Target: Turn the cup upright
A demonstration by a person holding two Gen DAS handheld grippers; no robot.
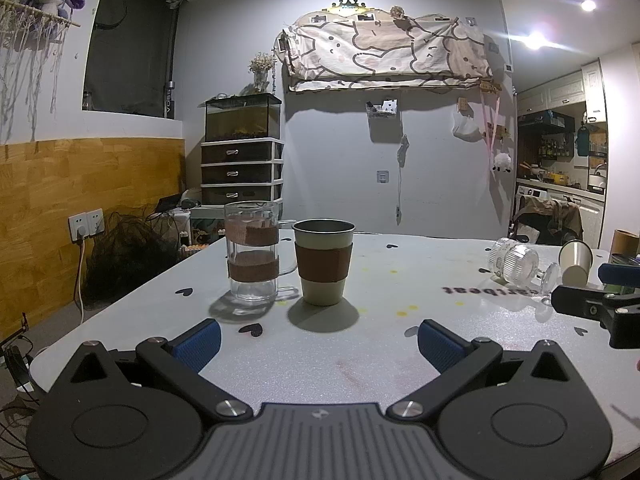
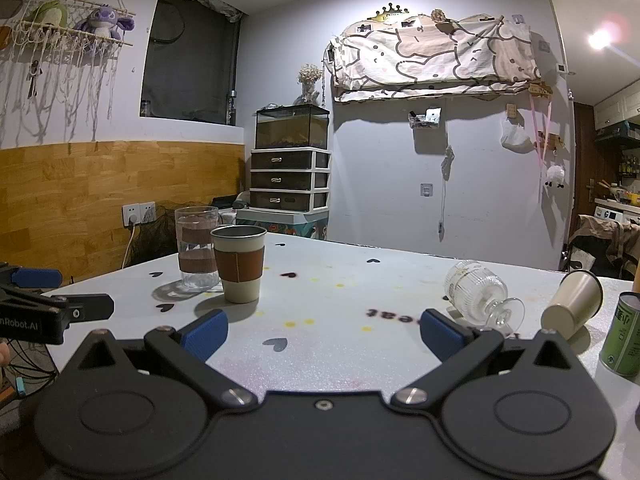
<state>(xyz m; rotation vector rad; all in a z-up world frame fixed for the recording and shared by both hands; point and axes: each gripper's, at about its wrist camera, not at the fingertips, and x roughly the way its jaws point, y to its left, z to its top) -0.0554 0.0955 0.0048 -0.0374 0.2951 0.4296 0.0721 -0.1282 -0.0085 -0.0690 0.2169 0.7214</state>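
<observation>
A ribbed glass goblet (image 2: 480, 294) lies on its side on the white table (image 2: 340, 356), foot toward me; it also shows in the left wrist view (image 1: 518, 262). A cream metal cup (image 2: 574, 304) lies tipped beside it, also seen in the left wrist view (image 1: 576, 262). A cream cup with a brown sleeve (image 1: 324, 266) (image 2: 239, 264) stands upright next to a glass mug (image 1: 252, 250) (image 2: 197, 252). My left gripper (image 1: 318, 340) is open and empty, short of the upright cup. My right gripper (image 2: 324, 330) is open and empty, the goblet just past its right finger.
A green tin can (image 2: 622, 336) stands at the table's right edge. A drawer unit with a tank (image 2: 290, 168) stands by the far wall. The right gripper (image 1: 592, 304) shows at the left view's right edge; the left gripper (image 2: 44, 308) at the right view's left edge.
</observation>
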